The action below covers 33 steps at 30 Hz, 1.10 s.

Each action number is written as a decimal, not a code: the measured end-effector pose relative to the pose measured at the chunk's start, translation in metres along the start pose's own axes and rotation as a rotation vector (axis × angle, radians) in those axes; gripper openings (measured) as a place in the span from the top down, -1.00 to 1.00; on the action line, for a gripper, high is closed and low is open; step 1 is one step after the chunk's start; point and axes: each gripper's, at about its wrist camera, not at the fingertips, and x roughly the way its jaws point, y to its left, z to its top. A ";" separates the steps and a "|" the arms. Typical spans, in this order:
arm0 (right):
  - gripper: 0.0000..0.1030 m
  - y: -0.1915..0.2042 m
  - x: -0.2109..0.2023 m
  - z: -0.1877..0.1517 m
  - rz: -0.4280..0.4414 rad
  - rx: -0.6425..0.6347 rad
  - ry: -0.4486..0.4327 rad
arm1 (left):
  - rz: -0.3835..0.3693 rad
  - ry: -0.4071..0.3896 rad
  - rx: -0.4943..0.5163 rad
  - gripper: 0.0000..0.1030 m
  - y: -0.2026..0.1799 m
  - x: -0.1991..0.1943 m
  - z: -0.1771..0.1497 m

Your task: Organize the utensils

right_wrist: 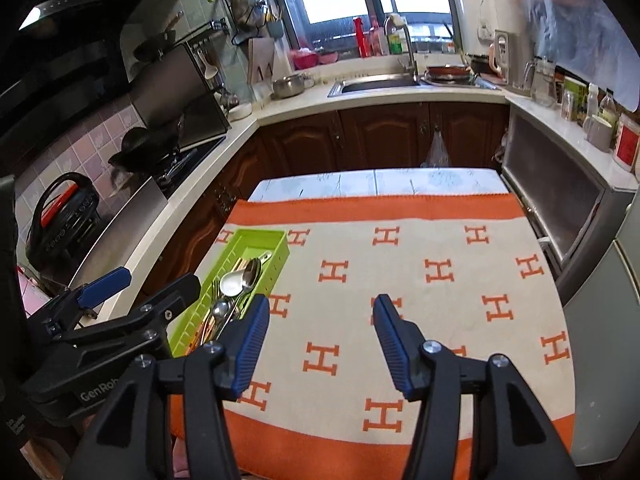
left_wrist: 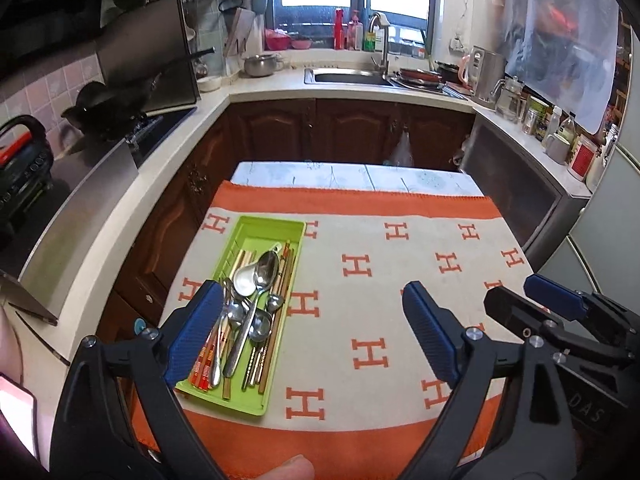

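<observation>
A lime green tray (left_wrist: 260,227) lies on the left part of a cream and orange cloth (left_wrist: 384,304) with an H pattern. Piled in it are metal spoons (left_wrist: 267,270), a white ceramic spoon (left_wrist: 245,280) and several chopsticks (left_wrist: 266,360). My left gripper (left_wrist: 312,286) hovers open above the cloth, and its left finger overlaps the tray's near left corner. In the right wrist view the tray (right_wrist: 276,249) and spoons (right_wrist: 240,276) sit left of my right gripper (right_wrist: 322,300), which stands open and empty over bare cloth. The left gripper (right_wrist: 156,280) appears beside the tray there.
A white counter (left_wrist: 120,216) with a stove and wok (left_wrist: 116,108) runs along the left. A sink (left_wrist: 348,77) is under the far window. A steel cabinet (left_wrist: 520,184) and a fridge (right_wrist: 608,320) stand on the right. A fingertip (left_wrist: 296,467) shows at the bottom edge.
</observation>
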 end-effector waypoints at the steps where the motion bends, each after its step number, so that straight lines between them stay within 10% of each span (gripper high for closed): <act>1: -0.05 0.000 -0.002 0.000 -0.004 -0.001 -0.008 | 0.005 -0.005 0.002 -0.74 -0.001 -0.002 0.001; 33: -0.05 -0.015 0.003 -0.005 -0.011 0.048 0.010 | -0.006 0.053 0.003 -0.74 -0.007 0.019 0.002</act>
